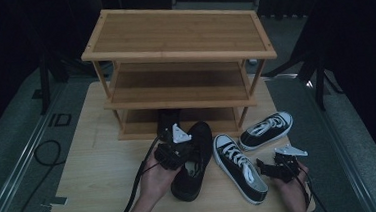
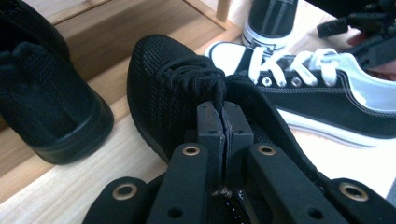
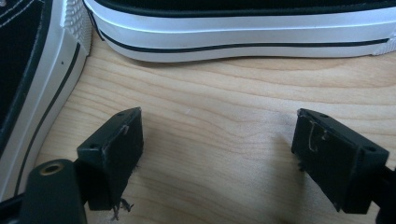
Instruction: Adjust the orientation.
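Observation:
A black mesh shoe [image 1: 196, 161] lies on the table in front of the shelf, toe toward it. My left gripper [image 1: 181, 149] is over its opening, and its jaws are pressed together on the shoe's upper just behind the black laces [image 2: 205, 79]; in the left gripper view the left gripper [image 2: 224, 116] shows almost no gap. A second black shoe [image 1: 167, 119] [image 2: 42, 93] stands on the bottom shelf. My right gripper [image 1: 263, 170] [image 3: 219, 154] rests low over bare wood beside a black-and-white sneaker [image 1: 239, 166] [image 3: 243, 32], jaws wide apart with nothing between them.
A three-tier bamboo shoe rack [image 1: 176, 34] stands at the table's far side. Another black-and-white sneaker [image 1: 266, 129] [image 2: 268, 23] lies at the right near the rack's leg. Bare table top [image 1: 95, 167] stretches to the left. A cable [image 1: 46, 153] loops on the floor at left.

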`<action>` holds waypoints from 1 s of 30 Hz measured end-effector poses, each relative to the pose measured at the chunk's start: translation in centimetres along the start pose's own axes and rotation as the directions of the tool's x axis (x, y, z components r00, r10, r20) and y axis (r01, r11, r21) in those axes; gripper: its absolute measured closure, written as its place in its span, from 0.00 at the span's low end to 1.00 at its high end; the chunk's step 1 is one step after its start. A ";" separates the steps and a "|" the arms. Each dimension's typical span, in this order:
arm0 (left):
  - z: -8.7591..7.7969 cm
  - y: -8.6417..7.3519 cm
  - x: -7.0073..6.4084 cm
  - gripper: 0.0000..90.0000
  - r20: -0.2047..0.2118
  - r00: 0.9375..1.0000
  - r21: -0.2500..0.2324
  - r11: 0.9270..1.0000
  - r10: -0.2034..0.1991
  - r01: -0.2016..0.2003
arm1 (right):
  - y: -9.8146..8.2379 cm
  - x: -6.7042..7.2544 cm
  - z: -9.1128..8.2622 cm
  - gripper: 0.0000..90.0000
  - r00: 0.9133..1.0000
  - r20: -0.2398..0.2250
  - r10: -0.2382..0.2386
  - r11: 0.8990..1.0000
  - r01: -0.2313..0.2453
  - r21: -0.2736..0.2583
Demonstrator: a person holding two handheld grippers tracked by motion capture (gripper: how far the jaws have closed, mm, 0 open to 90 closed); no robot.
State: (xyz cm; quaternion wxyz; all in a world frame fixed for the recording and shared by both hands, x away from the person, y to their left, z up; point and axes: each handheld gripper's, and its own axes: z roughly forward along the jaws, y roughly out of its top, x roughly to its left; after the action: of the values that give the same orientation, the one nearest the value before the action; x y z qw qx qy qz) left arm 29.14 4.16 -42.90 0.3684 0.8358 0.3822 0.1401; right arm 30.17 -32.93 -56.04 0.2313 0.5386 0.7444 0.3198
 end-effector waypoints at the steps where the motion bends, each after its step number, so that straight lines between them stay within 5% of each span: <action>1: 0.3 0.2 0.3 0.99 0.000 1.000 0.002 1.000 -0.005 0.005 | 0.0 0.0 0.0 0.18 1.000 0.000 0.000 1.000 0.000 -0.001; 16: 4.0 1.9 3.2 0.99 -0.058 0.996 -0.044 0.997 -0.071 0.068 | 0.0 0.0 0.0 0.18 1.000 0.001 0.000 1.000 0.000 -0.003; 24: 5.4 1.9 4.8 0.99 -0.119 0.981 -0.081 0.986 -0.154 0.145 | 0.0 0.0 0.0 0.18 1.000 0.000 0.000 1.000 0.000 -0.002; 30: 5.4 0.9 4.8 0.98 -0.087 0.987 -0.052 0.990 -0.139 0.135 | 0.0 0.0 0.0 0.18 1.000 0.000 0.001 1.000 -0.001 -0.002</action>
State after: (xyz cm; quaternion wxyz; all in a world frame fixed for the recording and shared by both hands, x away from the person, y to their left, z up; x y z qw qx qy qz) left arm 35.61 4.61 -46.17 0.3785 0.7918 0.4516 0.1607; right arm 30.17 -32.93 -56.05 0.2319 0.5387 0.7438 0.3206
